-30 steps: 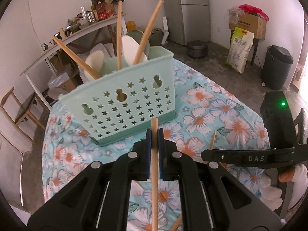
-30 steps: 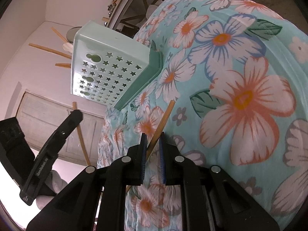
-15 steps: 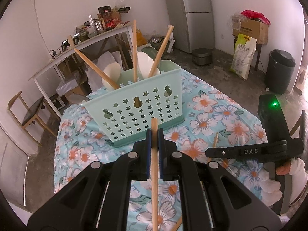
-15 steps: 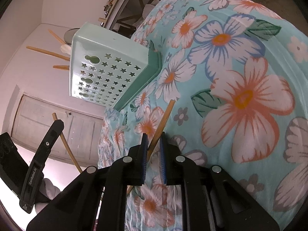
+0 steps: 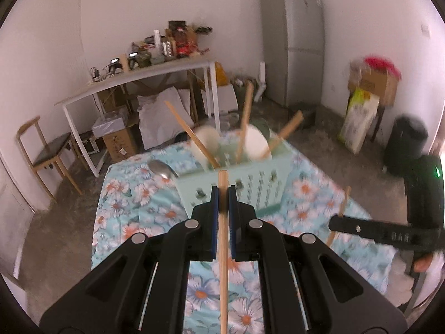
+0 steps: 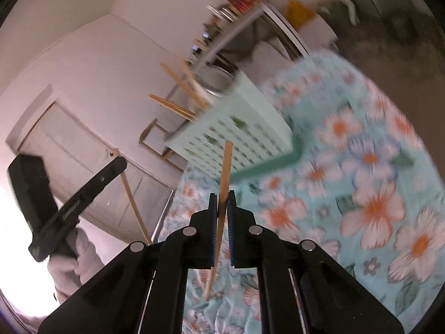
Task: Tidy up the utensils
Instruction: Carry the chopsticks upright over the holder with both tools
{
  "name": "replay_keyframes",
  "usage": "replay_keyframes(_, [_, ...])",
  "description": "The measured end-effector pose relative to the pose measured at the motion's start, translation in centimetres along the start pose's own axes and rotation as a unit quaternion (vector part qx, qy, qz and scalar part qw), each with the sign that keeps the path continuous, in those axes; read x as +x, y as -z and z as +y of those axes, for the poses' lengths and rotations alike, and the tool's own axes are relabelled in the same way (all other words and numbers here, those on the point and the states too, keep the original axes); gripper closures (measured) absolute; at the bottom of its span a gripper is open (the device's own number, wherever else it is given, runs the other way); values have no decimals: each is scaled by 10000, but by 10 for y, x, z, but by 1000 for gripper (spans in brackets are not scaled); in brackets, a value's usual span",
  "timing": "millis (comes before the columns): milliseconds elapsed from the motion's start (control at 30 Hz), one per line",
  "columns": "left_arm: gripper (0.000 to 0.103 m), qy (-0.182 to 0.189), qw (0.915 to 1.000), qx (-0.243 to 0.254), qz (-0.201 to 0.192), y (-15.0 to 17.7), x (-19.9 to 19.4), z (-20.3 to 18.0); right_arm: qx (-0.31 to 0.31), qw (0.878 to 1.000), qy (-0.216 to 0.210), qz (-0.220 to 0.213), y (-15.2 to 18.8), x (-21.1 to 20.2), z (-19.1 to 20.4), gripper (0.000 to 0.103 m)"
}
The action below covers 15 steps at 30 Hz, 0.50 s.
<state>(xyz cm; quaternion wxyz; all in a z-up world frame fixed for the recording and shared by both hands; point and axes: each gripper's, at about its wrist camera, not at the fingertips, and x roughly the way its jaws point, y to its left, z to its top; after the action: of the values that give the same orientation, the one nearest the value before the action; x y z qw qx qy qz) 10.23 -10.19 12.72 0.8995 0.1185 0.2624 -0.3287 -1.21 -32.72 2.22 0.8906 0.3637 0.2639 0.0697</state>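
Wooden chopstick (image 5: 223,239) tight in each claw

Blurred, hidden and cropped parts

The basket (image 5: 236,186) was smeared by motion in both views, its cut-out holes reduced to streaks. The bottom edge of the left wrist view cut off the lower end of the left chopstick (image 5: 223,250). The shut right gripper (image 6: 221,203) covered part of the right chopstick (image 6: 224,183) (its far tip showed above the jaws). The tablecloth (image 6: 375,208) flowers ran soft. What filled the shelf (image 5: 144,72) was too small to tell. The basket wall hid the lower ends of the utensils (image 5: 244,117).
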Motion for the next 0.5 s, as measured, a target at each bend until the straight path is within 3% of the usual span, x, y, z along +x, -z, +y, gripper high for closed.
replay_keyframes(233, [97,201,9928,-795,-868,-41,-32,42,-852,9948,188,-519,-15,-30,40,97])
replay_keyframes(333, [97,271,9831,-1076,-1458,-61,-46,49,-929,9937,172,-606,-21,-39,39,97])
replay_keyframes(500, [97,234,9580,-1509,-2429,-93,-55,53,-885,9941,85,-617,-23,-42,36,97])
